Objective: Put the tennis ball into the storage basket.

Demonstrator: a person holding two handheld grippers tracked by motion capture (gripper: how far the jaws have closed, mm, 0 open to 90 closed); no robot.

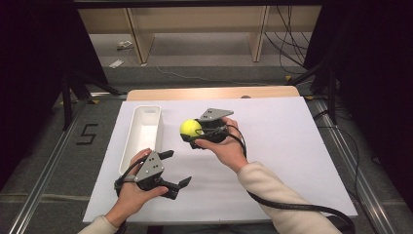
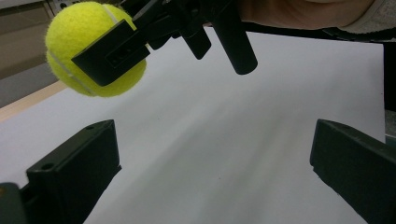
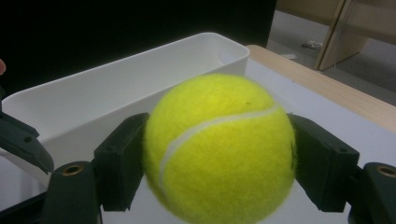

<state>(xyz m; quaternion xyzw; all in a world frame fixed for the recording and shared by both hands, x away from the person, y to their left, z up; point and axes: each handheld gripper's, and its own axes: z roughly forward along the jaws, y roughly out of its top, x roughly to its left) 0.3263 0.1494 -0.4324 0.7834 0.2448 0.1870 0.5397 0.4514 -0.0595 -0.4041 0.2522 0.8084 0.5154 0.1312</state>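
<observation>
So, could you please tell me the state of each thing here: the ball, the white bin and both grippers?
tennis ball: held off the table, clamped between the right gripper's jaws
right gripper: shut on the tennis ball, beside the bin
left gripper: open, holding nothing, jaws wide apart
white bin: upright on the white sheet, looks empty

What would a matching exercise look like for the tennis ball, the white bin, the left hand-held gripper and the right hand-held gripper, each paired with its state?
Things:
1. tennis ball
2. white bin
3. left hand-held gripper
4. right hand-held gripper

States:
A. open, holding nothing
B. clamped between two black jaws, off the table
C. lying empty on the white sheet
D. shut on something yellow

Pairs: 1-B, 2-C, 3-A, 4-D
</observation>
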